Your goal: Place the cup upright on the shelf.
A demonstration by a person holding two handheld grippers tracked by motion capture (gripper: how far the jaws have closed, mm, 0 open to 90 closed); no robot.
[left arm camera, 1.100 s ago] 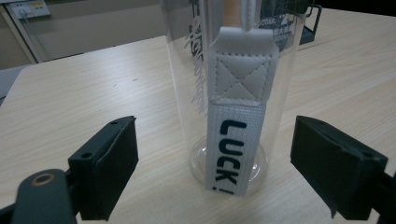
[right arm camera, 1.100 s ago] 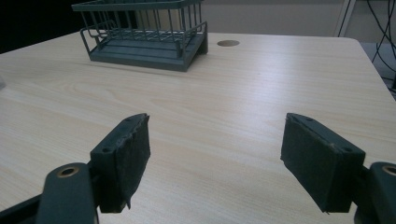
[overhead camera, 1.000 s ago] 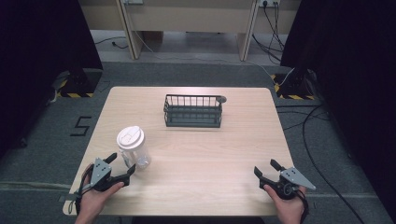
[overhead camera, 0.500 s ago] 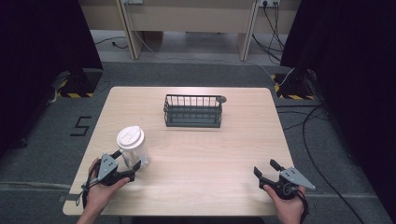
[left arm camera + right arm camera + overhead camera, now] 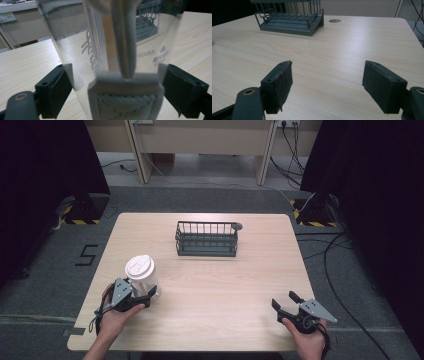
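From above, one clear cup [image 5: 141, 276] with a white lid, one dark wire basket [image 5: 206, 238] and two grippers are sharing the table [image 5: 215, 285]. The cup is standing upright at about eight o'clock from the table's middle, near the left edge; the basket is sitting at twelve o'clock, well apart from it. The left gripper [image 5: 145, 295] is reaching in at the cup's base. The right gripper [image 5: 284, 304] is resting at five o'clock, near the front edge, with bare wood lying open between it and the basket.

In the left gripper view, the cup [image 5: 120, 50] is standing between the two jaws, both pads touching its wall.

In the right gripper view, the jaws are standing wide apart, holding nothing, with the basket [image 5: 292, 18] at eleven o'clock across open tabletop.
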